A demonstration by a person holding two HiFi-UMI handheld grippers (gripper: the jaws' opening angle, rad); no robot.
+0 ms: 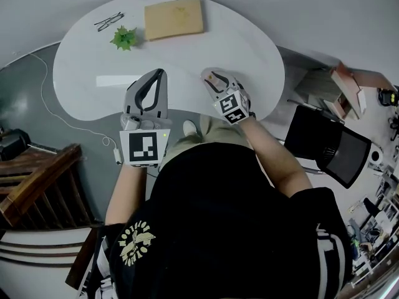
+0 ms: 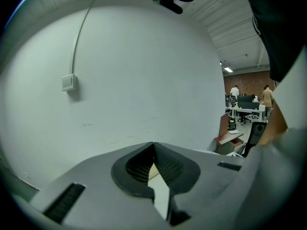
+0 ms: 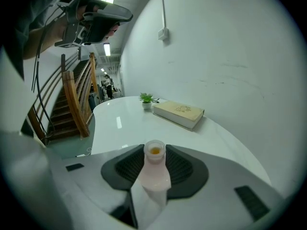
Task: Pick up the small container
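- I'm working over a white kidney-shaped table (image 1: pixel 81 73). A tan hardback book (image 1: pixel 174 18), a small green potted plant (image 1: pixel 124 38) and a pair of dark-rimmed glasses (image 1: pixel 109 22) sit along its far edge – all well apart from both grippers.
- In the right gripper view the plant stands just beside the book's far end, beyond the jaws.
- Off the table's right end is a black mesh office chair (image 1: pixel 324 145). To the left a wooden staircase (image 1: pixel 31 179) climbs away, and a thin white cable (image 1: pixel 43 86) trails over the grey floor.
- The small pale pink translucent plastic container (image 3: pixel 154 174) stands upright between the jaws of the right gripper (image 1: pixel 215 80), near the table's front edge.
- The ribbed dark pads (image 3: pixel 184 169) lie against both of its sides, so the jaws are pinching it.
- I can't tell whether its base is on the tabletop.
- Its round mouth is open at the top and something orange-yellow shows inside – what it is I can't make out.
- The left gripper (image 1: pixel 159 73) is held beside the right one, pointing away from me. Its jaws are pressed together tip to tip.
- Its own view faces a plain white wall with a small white wall box (image 2: pixel 69 82) and a thin conduit running up from it.
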